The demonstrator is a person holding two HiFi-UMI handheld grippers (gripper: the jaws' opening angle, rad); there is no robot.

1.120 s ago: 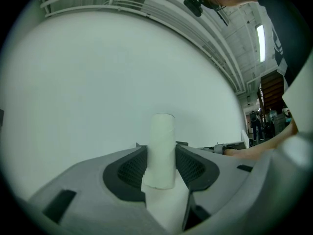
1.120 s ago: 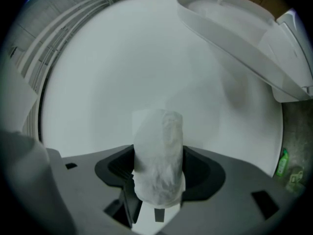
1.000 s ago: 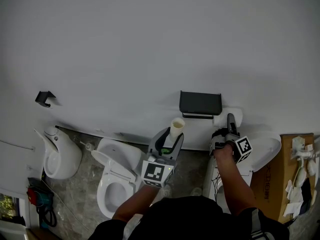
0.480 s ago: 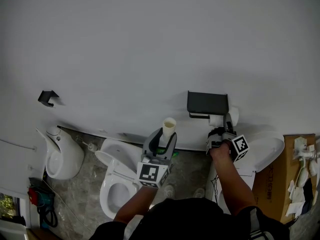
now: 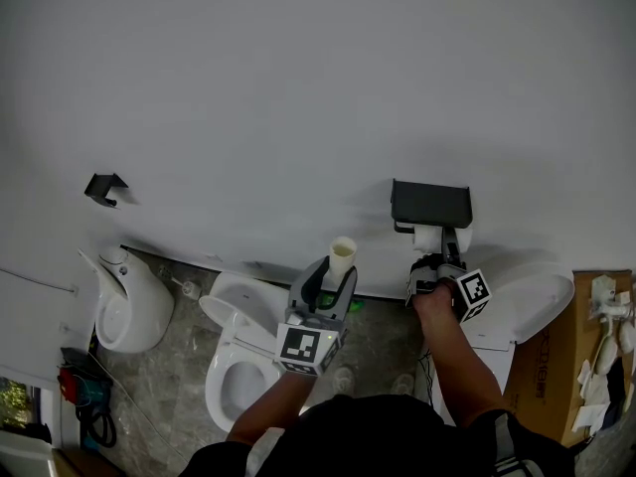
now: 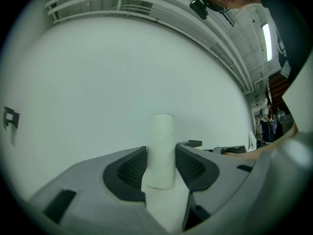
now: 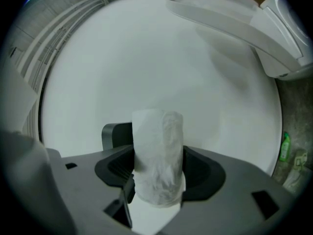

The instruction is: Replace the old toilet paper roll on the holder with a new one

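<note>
A black wall holder (image 5: pixel 430 205) hangs on the white wall. My right gripper (image 5: pixel 440 253) is shut on a white toilet paper roll (image 5: pixel 428 238), which sits just under the holder. In the right gripper view the roll (image 7: pixel 158 155) stands upright between the pads, and the holder (image 7: pixel 114 134) shows behind it on the left. My left gripper (image 5: pixel 335 274) is shut on an empty cardboard tube (image 5: pixel 341 258), held upright to the left of the holder. In the left gripper view the tube (image 6: pixel 161 148) is pinched between the dark pads of the left gripper (image 6: pixel 161 163).
A toilet (image 5: pixel 237 358) with its seat open stands below the left gripper. A white urinal-like fixture (image 5: pixel 129 311) is at the far left, with a black wall hook (image 5: pixel 103 187) above it. A white basin (image 5: pixel 532 304) and a cardboard box (image 5: pixel 581 361) stand at the right.
The right gripper has carried the white roll leftward, from beside the holder to just beneath it. The left gripper has drawn the tube further left, away from the holder.
</note>
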